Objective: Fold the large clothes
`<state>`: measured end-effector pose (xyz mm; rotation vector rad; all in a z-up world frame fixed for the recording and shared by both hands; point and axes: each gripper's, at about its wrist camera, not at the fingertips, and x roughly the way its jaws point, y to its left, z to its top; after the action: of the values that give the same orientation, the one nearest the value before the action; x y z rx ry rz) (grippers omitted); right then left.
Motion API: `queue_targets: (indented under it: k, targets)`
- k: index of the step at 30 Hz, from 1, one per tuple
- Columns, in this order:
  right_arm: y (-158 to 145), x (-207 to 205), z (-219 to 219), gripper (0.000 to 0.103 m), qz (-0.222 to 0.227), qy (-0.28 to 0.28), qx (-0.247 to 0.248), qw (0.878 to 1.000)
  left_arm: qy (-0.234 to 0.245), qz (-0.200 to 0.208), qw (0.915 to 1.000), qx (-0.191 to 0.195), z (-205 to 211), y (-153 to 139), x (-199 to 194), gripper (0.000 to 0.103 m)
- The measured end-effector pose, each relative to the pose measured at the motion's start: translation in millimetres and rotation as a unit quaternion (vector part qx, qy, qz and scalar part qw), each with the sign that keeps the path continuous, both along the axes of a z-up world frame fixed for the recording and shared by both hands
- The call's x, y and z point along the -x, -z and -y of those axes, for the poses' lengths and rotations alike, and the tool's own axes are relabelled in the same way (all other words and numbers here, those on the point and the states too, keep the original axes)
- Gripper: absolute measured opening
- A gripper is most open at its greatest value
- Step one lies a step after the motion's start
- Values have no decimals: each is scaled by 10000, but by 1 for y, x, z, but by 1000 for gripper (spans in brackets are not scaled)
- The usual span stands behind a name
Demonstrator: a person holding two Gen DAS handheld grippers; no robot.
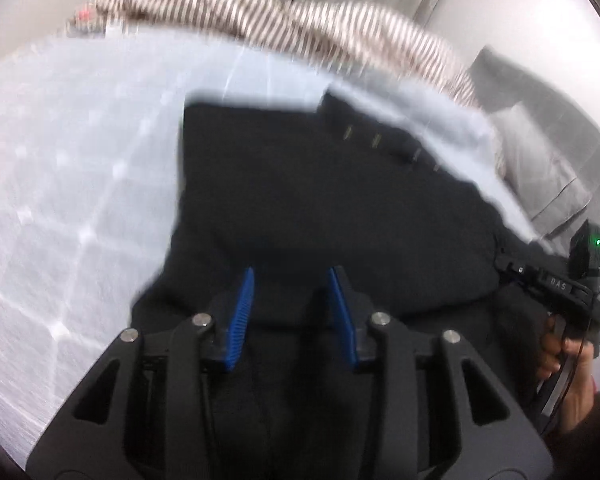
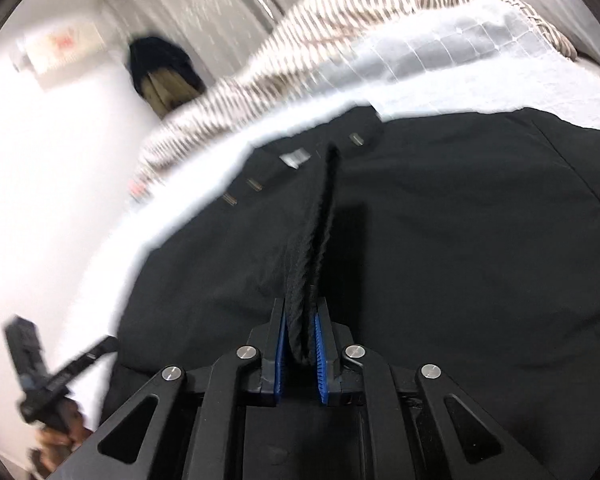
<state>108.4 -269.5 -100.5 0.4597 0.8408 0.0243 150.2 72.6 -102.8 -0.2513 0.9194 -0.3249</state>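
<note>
Striped blanket (image 1: 300, 24) lies along the white quilted bed (image 1: 60, 200).

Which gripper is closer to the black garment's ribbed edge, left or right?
Right. The right gripper has its jaws shut on the ribbed edge of the black garment. The left gripper hovers open over the cloth, gripping nothing.

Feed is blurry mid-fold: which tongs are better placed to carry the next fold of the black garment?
Right, probably. The right tongs are shut on a ribbed edge of the black garment. The left tongs are open above the cloth, gripping nothing, so they would need to grasp first.
</note>
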Motion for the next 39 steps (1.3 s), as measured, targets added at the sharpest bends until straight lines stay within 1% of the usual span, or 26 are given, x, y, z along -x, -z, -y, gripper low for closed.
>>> queue_targets:
  k: [1, 2, 3, 5, 6, 7, 9, 11, 15, 16, 18, 20, 21, 24, 25, 27, 28, 29, 30, 31, 32, 34, 35, 36, 37, 39]
  targets:
    - [11, -2, 1, 19, -259, 59, 216, 9994, -4, -90, 10000, -25, 2, 6, 1, 40]
    - [20, -2, 2, 19, -423, 68, 370, 9984, -18, -46, 10000, -62, 4, 5, 3, 40]
    - [22, 3, 5, 22, -299, -28, 315, 9991, -21, -20, 9999, -134, 6, 2, 5, 41]
    - [13, 7, 14, 37, -398, 12, 329, 9987, 2, -77, 9996, -273, 10, -8, 9, 51]
    - [2, 12, 26, 57, -418, 188, 380, 9982, -13, -81, 9996, -267, 11, -11, 11, 66]
    - [-5, 19, 35, 73, -307, 353, 402, 9981, -94, -63, 9997, -225, 10, -17, 15, 79]
    - [-19, 40, 66, 82, 38, 824, 335, 9960, -295, -57, 9994, -181, 5, -21, 18, 87]
    - [-25, 55, 101, 83, 5, 1233, 238, 9921, -593, -173, 9980, -150, -1, -25, 19, 88]
    - [-35, 94, 186, 83, -323, 2233, 519, 9728, -945, -354, 9948, 148, -18, -26, 19, 92]
    - [-42, 112, 216, 83, -337, 2612, 545, 9632, -996, -377, 9941, 189, -21, -26, 18, 92]
    - [-50, 134, 258, 83, -302, 3086, 559, 9491, -1060, -395, 9933, 221, -25, -25, 17, 92]
    - [-59, 166, 307, 83, -353, 3750, 706, 9237, -1120, -432, 9924, 275, -27, -24, 15, 92]
    - [-64, 183, 319, 83, -381, 4016, 812, 9114, -1140, -449, 9920, 308, -28, -24, 14, 92]
    - [-70, 206, 353, 83, -595, 4700, 1221, 8722, -1192, -410, 9912, 395, -29, -24, 14, 92]
    - [-69, 214, 363, 83, -678, 4852, 1300, 8620, -1229, -346, 9911, 374, -29, -26, 15, 93]
    - [-63, 219, 370, 83, -788, 4996, 1290, 8530, -1273, -277, 9910, 307, -29, -27, 17, 93]
    - [-59, 222, 377, 82, -819, 5017, 1208, 8526, -1277, -254, 9911, 283, -29, -27, 17, 93]
    - [-55, 218, 379, 82, -804, 5013, 1169, 8535, -1280, -250, 9911, 287, -29, -27, 17, 93]
    - [-54, 217, 382, 78, -777, 5019, 1221, 8527, -1283, -248, 9910, 300, -29, -27, 16, 93]
    - [-56, 220, 381, 69, -751, 5021, 1295, 8517, -1280, -238, 9910, 322, -29, -27, 16, 93]
    - [-57, 216, 381, 64, -713, 4983, 1413, 8524, -1269, -221, 9911, 335, -29, -27, 16, 93]
    - [-56, 208, 383, 35, -683, 4842, 1422, 8606, -1260, -196, 9913, 332, -29, -27, 15, 93]
    - [-55, 204, 384, 26, -679, 4792, 1390, 8640, -1265, -194, 9912, 336, -29, -27, 15, 93]
    - [-57, 203, 387, 12, -619, 4717, 1286, 8702, -1269, -199, 9911, 353, -30, -28, 15, 93]
    - [-60, 200, 386, 10, -501, 4630, 1120, 8778, -1273, -196, 9910, 370, -31, -28, 15, 93]
    - [-73, 199, 376, 8, -299, 4533, 1136, 8836, -1291, -170, 9907, 405, -32, -29, 15, 93]
